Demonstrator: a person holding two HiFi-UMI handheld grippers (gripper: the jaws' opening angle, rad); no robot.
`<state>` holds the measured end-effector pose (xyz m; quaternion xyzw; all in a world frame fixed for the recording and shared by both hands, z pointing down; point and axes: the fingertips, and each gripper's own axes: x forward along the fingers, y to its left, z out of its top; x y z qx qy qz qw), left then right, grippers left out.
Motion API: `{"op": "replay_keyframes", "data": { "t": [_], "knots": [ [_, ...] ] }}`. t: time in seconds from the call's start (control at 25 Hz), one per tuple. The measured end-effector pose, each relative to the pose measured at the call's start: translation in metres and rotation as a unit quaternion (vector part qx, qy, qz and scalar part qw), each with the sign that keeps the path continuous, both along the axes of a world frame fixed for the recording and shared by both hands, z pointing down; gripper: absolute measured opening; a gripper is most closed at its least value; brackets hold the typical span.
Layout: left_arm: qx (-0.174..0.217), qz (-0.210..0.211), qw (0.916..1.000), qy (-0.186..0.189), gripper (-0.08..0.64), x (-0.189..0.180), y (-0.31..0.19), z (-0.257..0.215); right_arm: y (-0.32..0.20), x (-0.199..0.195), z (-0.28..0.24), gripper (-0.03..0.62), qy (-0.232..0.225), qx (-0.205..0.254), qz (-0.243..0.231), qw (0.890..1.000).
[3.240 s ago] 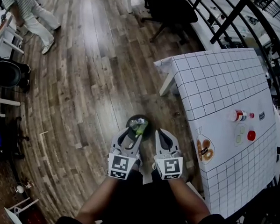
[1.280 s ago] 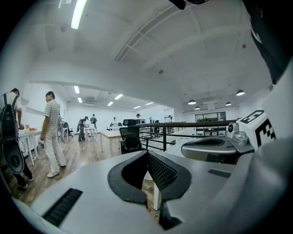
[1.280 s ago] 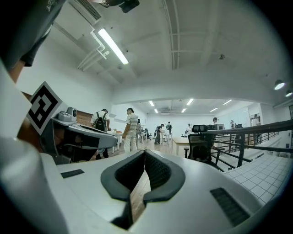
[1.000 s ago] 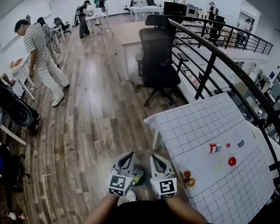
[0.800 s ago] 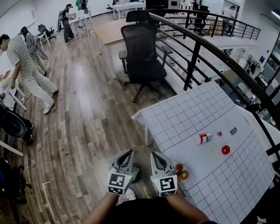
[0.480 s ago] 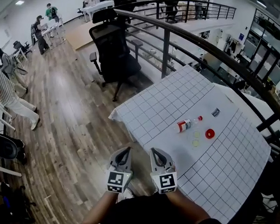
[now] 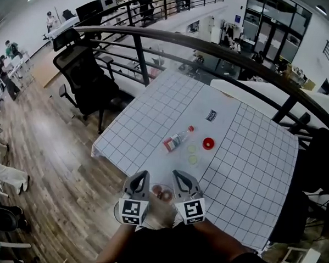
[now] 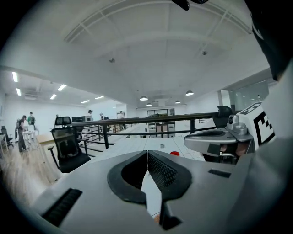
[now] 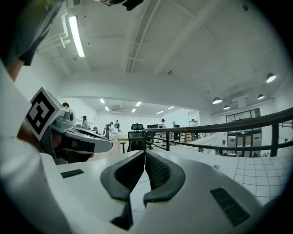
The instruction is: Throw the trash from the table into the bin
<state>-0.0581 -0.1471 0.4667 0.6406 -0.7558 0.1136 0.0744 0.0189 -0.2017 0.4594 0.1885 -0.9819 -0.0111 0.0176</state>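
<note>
Bottle [image 7: 178, 140], clear plastic, lying on grid-lined table [image 7: 148, 119]; left gripper [image 7: 142, 175], right gripper [image 7: 179, 174] both clenched, empty

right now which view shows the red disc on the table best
The head view: it looks down on the red disc, showing it whole on the gridded table near the bottle. The left gripper view catches only a thin red sliver of it, far off. The right gripper view does not show it.

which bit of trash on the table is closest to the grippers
The brown-patterned wrapper at the near edge of the table, between the left gripper and right gripper. The bottle, red cap and pale discs lie farther up it.
</note>
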Motion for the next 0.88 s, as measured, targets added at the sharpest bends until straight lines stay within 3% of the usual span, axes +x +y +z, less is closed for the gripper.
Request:
{"op": "replay_keyframes", "data": {
  "t": [0.36,0.64,0.88],
  "knots": [
    [-0.016,0.100,0.9948,-0.006,0.023,0.054,-0.069,0.009,-0.063,0.062,-0.007,0.025,0.008,0.002,0.092,0.996],
    [-0.022,0.158,0.9871,-0.004,0.023,0.044,-0.115,0.020,-0.089,0.058,-0.006,0.025,0.012,0.003,0.150,0.989],
    [-0.012,0.220,0.9754,-0.016,0.023,0.026,-0.144,0.020,-0.101,0.045,-0.004,0.025,0.016,0.001,0.200,0.980]
  ]
}}
